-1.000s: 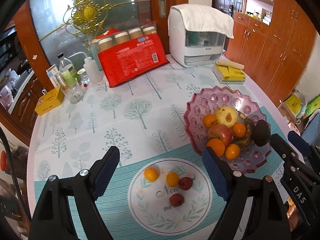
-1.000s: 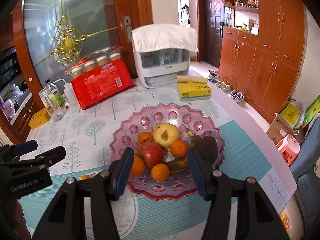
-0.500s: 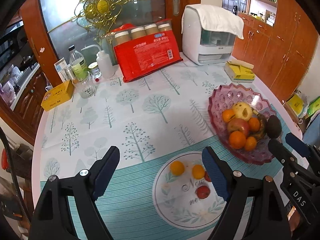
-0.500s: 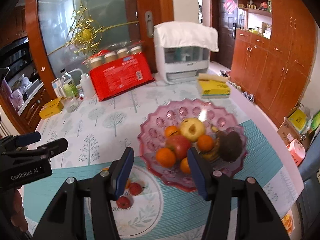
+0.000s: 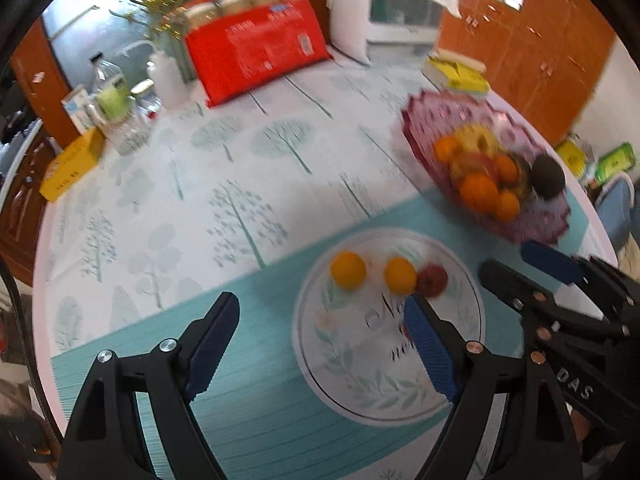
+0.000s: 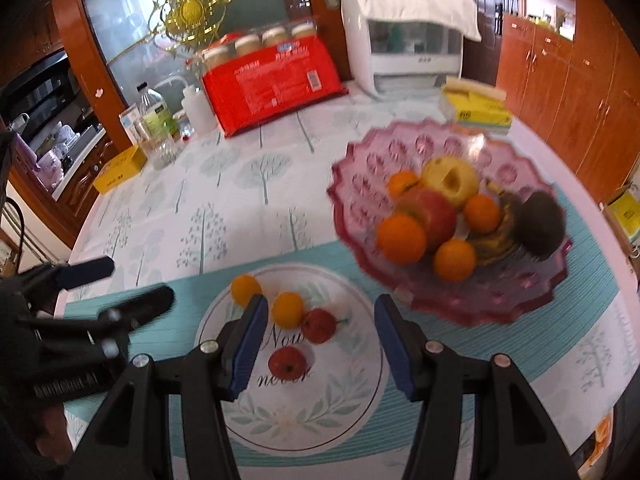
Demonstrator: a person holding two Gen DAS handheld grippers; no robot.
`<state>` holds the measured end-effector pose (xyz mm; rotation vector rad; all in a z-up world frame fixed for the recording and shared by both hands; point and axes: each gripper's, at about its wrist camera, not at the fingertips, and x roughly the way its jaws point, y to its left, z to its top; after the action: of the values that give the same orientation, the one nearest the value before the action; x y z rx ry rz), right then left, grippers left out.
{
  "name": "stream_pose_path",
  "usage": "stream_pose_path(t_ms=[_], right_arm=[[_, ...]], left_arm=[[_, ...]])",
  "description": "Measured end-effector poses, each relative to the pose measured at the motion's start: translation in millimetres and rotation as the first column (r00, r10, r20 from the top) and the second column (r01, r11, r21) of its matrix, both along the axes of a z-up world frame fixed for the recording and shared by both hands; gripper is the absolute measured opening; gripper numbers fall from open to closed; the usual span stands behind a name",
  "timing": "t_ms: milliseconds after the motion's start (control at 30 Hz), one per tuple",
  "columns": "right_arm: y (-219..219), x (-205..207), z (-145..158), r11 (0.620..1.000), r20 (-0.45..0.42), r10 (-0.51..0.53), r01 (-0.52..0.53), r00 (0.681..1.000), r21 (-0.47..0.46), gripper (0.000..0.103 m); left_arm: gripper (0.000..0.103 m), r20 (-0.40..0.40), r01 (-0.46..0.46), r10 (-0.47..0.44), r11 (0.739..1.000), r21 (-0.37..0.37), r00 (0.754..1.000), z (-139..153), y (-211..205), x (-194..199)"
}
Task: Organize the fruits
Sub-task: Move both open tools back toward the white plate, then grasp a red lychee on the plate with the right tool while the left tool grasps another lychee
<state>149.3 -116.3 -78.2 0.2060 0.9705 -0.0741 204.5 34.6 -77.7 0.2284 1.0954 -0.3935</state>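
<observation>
Right gripper hangs over the white leaf-printed plate, fingers apart and clamped on nothing, and in the gap between its blue pads lie two small red fruits: one close in toward the left pad, the other just past it. Touching that farther red fruit on its left sits a small orange citrus, and a second citrus peeks out right beyond the left fingertip. Out past the right finger, the pink scalloped glass bowl holds a yellow apple, a red apple, several oranges, a dark avocado and something brownish I cannot make out. Left gripper is spread wider still, also empty, with bare teal mat between its fingers; the same plate slips under its right finger, the citrus pair just beyond that tip. Farther off, a red package, white appliance and yellow box.
</observation>
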Motion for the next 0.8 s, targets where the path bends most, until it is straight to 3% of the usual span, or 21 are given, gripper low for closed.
stream_pose_path(t_ms=[467, 533, 600, 800], right_arm=[[-20.5, 23.6, -68.1, 0.980, -0.147, 0.027, 0.002, 0.989, 0.198, 0.043], [-22.7, 29.3, -75.4, 0.977, -0.161, 0.038, -0.003, 0.986, 0.214, 0.040], [-23.5, 34.8, -83.0, 0.973, -0.180, 0.053, -0.010, 0.982, 0.232, 0.030], [-27.8, 36.2, -91.4, 0.954, -0.172, 0.100, -0.046, 0.980, 0.295, 0.024]], left_arm=[[0.083, -0.122, 0.053, -0.054, 0.999, -0.007, 0.991, -53.4, -15.3, -14.0], [0.083, -0.136, 0.056, -0.057, 0.998, -0.008, 0.989, -58.4, -18.7, -15.8], [0.083, -0.149, 0.057, -0.059, 0.998, -0.013, 0.987, -62.3, -22.1, -16.9], [0.083, -0.184, 0.043, -0.048, 0.999, -0.033, 0.982, -71.9, -33.3, -18.0]])
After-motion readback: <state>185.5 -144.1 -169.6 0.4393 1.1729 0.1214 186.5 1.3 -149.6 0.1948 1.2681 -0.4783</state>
